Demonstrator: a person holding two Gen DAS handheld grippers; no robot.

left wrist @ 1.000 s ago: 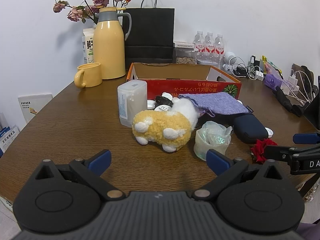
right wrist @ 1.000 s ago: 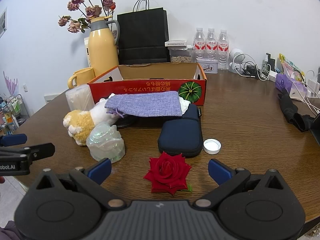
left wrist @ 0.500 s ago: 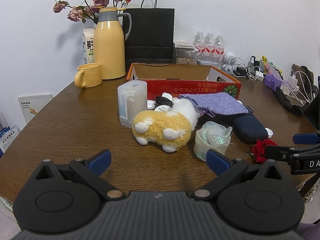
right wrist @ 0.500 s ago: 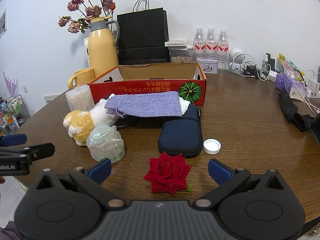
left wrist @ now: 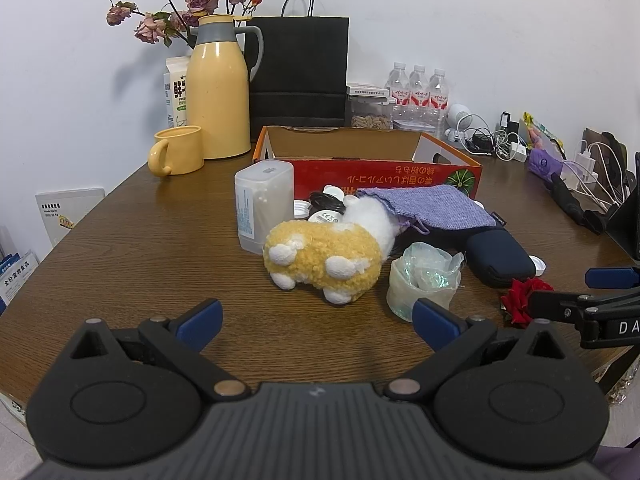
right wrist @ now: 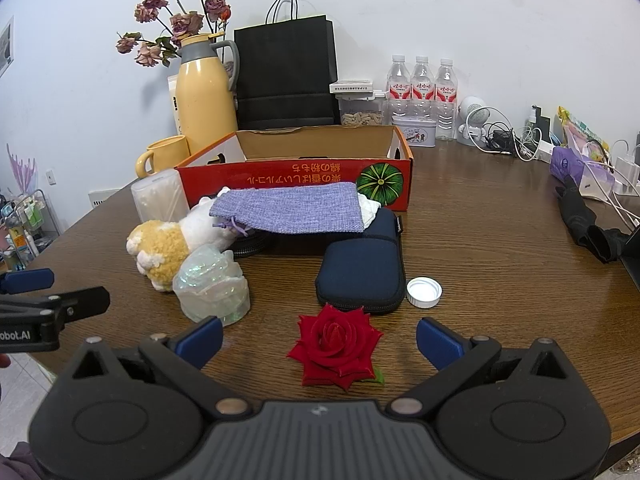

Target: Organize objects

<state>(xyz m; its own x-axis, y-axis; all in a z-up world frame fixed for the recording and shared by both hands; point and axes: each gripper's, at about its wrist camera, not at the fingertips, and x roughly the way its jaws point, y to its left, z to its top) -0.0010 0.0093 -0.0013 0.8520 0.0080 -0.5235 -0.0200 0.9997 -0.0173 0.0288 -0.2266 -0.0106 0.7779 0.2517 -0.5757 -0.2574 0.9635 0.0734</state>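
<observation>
A yellow-and-white plush toy (left wrist: 324, 256) lies on its side beside an upright translucent plastic container (left wrist: 262, 206). A lilac woven pouch (right wrist: 288, 213) drapes over a navy zip case (right wrist: 362, 270). A red rose head (right wrist: 336, 344) lies nearest, before an open red cardboard box (right wrist: 296, 178).

This looks like a lived-in office or break corner: a round wooden tabletop (right wrist: 500, 248) against a plain white wall, with a yellow thermos jug (left wrist: 218, 88), matching mug (left wrist: 178, 151), three water bottles (right wrist: 423, 88), a black paper bag (right wrist: 286, 72) and tangled chargers (left wrist: 496, 144).
</observation>
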